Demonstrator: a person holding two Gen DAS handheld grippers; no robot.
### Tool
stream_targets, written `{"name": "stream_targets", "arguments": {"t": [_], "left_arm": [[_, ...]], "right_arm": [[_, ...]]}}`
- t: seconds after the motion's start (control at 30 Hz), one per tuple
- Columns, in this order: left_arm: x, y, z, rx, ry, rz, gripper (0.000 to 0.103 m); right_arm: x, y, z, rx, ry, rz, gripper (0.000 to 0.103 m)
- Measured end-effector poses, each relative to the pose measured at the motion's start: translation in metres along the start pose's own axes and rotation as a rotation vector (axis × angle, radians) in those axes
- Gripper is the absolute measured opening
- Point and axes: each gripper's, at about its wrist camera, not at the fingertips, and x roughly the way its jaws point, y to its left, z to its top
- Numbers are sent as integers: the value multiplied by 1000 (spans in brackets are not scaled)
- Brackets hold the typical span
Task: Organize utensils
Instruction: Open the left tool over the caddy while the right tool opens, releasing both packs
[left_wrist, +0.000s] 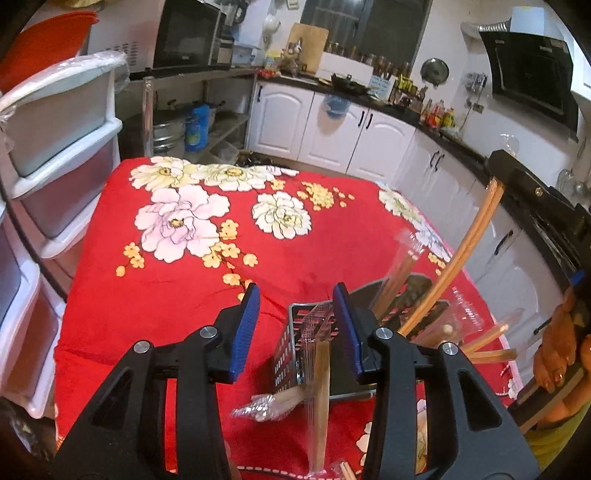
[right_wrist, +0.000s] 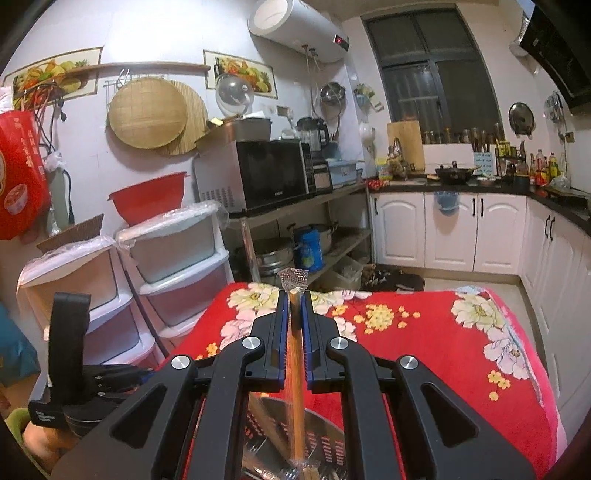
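Right gripper (right_wrist: 294, 306) is clamped tight on a pair of wrapped chopsticks (right_wrist: 295, 387), raised steeply above the metal basket (right_wrist: 325, 435) on the red flowered cloth (right_wrist: 424, 350). Left gripper (left_wrist: 295, 314) hangs wide apart and empty over the basket (left_wrist: 286, 354), where more chopsticks (left_wrist: 319, 391) stand.

Utensil holder near the front right of the surface, kitchen units behind and to both sides.

The utensil holder (left_wrist: 295, 343) stands on the surface (left_wrist: 177, 295), with wrapped chopsticks (left_wrist: 319, 376) in it; one wrapped pair (left_wrist: 269, 402) lies on the surface just before it. The left gripper (left_wrist: 295, 328) hangs above the holder's left part. The right gripper (right_wrist: 294, 325) is above the holder, a chopstick pair (right_wrist: 295, 376) between its pads. Storage drawers (left_wrist: 55, 155) stand left of the surface, the microwave (left_wrist: 184, 35) on a shelf behind, cabinets (left_wrist: 332, 129) behind and right.
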Motion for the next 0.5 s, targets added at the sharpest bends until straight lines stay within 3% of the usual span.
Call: {"name": "stream_targets", "arguments": {"t": [0.1, 0.3, 0.4, 0.5], "left_arm": [[6, -1, -2, 4, 13, -6, 32], [11, -2, -5, 10, 23, -25, 2], [5, -5, -3, 11, -2, -32, 0], [-13, -8, 5, -3, -67, -48, 0]], "right_arm": [[4, -1, -4, 9, 23, 10, 9], [8, -6, -10, 26, 53, 15, 18], [6, -7, -12, 26, 63, 19, 30], [1, -7, -13, 19, 64, 17, 36]]}}
